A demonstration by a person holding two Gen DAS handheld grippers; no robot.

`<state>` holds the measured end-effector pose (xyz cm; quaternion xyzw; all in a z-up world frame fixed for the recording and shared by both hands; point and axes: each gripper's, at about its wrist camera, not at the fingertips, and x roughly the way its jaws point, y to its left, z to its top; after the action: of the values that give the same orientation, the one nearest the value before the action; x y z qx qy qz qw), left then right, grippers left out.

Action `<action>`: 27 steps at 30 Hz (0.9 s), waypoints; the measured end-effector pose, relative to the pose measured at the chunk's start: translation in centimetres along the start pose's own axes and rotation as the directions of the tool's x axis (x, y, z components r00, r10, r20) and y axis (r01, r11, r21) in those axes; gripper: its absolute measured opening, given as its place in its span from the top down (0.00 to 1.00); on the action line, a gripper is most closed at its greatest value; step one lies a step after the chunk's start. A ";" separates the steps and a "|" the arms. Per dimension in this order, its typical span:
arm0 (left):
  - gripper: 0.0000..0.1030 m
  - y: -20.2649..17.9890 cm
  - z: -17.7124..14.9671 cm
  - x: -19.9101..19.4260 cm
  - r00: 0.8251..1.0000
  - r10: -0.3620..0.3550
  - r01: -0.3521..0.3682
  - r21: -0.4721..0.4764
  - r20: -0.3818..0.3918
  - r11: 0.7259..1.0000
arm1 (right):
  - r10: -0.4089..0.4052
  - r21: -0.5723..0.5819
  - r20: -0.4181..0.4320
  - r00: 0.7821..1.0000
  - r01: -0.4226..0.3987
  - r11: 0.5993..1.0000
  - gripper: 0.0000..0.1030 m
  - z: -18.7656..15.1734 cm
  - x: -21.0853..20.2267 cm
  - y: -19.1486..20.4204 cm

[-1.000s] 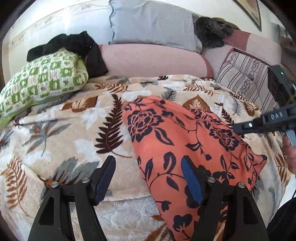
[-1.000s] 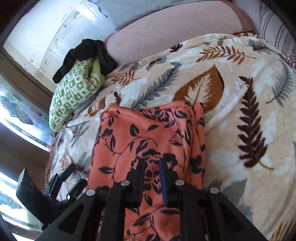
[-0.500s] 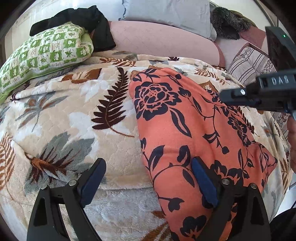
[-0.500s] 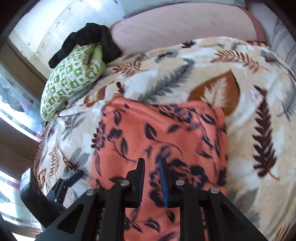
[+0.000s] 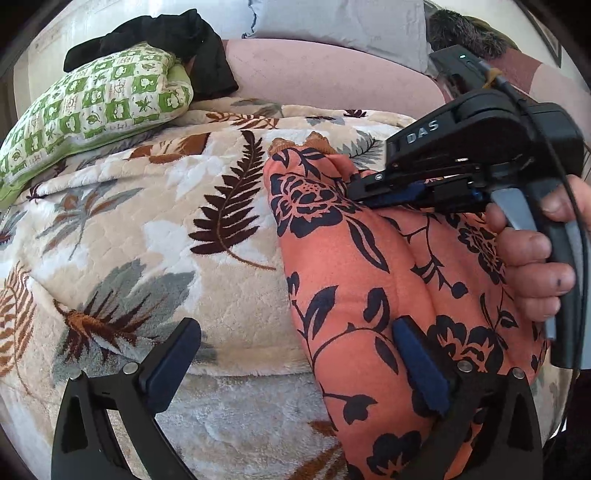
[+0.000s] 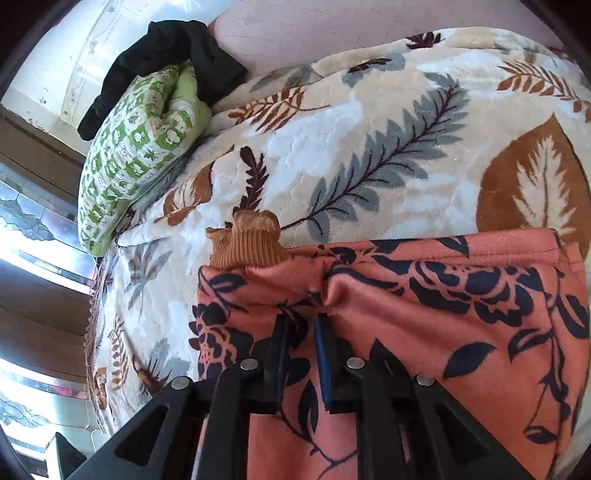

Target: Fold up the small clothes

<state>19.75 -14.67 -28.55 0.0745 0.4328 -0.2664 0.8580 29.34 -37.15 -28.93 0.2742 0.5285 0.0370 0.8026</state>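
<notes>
Coral floral garment (image 5: 354,266) spread on a leaf-print blanket (image 5: 155,229), a brown ribbed cuff (image 6: 245,242) poking out at its far left corner. Right gripper (image 6: 300,321) pinched on a pleat of the garment near that far edge; left gripper (image 5: 291,354) opening wide at the near edge, clamping nothing. Farther left, a green pillow (image 5: 96,107) under black cloth (image 5: 166,33).
</notes>
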 end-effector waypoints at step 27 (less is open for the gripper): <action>0.00 -0.3 0.0 -0.1 1.000 0.029 -0.029 -0.003 0.011 1.000 | -0.080 0.010 0.016 0.997 0.080 0.997 0.82 -8.5 -7.5 -6.3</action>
<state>19.51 -14.84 -28.44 0.0779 0.4274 -0.2538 0.8642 17.23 -41.68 -28.16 0.2568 0.5325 0.0001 0.8066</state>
